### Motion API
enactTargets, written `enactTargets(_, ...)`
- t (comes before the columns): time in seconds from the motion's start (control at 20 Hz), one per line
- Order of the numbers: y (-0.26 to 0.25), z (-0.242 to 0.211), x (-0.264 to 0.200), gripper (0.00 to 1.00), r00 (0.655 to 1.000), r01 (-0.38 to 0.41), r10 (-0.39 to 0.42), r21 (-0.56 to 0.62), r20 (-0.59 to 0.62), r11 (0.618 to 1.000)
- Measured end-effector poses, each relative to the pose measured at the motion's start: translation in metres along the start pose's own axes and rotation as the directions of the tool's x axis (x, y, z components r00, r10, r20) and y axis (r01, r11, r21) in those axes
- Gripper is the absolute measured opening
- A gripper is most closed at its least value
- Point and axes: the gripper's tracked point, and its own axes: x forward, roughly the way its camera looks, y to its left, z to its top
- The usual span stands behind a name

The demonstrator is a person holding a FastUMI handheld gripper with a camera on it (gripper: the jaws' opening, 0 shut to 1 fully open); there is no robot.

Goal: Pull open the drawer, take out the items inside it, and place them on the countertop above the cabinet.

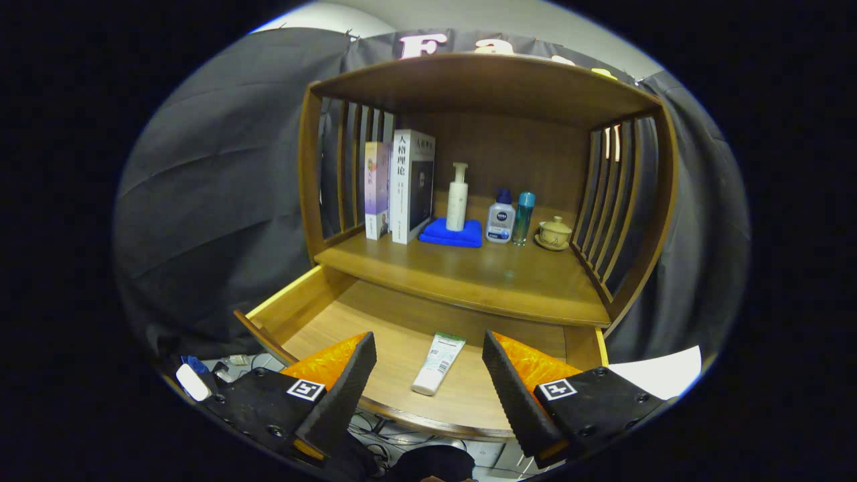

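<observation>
jaws wide apart, empty, above tube in open drawer.

The tall white book on the shelf has 人格理论 on its spine. The small white bottle carries a blue brand badge. The tube lying between the gripper's spread fingers has a barcode. Its small print is unreadable.

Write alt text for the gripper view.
The open gripper hovers over a pulled-out wooden drawer, a white tube lying between its fingers. On the countertop above stand books, a pump bottle on a blue cloth, two small bottles and a lidded cup.
</observation>
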Motion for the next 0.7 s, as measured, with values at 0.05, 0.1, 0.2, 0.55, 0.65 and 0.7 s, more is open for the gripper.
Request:
enactTargets(0.05, 0.000, 0.001, 0.007, 1.00, 1.000, -0.003, 0.003, -0.002, -0.015, 1.000)
enactTargets(0.1, 0.000, 0.000, 0.015, 1.00, 0.999, -0.009, 0.009, -0.004, -0.039, 1.000)
enactTargets(0.2, 0.000, -0.003, 0.027, 1.00, 0.996, -0.017, 0.019, 0.023, -0.091, 1.000)
enactTargets(0.55, 0.003, -0.027, 0.073, 1.00, 0.938, -0.054, 0.067, 0.050, -0.340, 0.997)
enactTargets(0.65, 0.007, -0.040, 0.089, 1.00, 0.905, -0.070, 0.095, 0.075, -0.415, 0.995)
enactTargets(0.7, 0.009, -0.048, 0.094, 1.00, 0.888, -0.067, 0.096, 0.082, -0.450, 0.994)
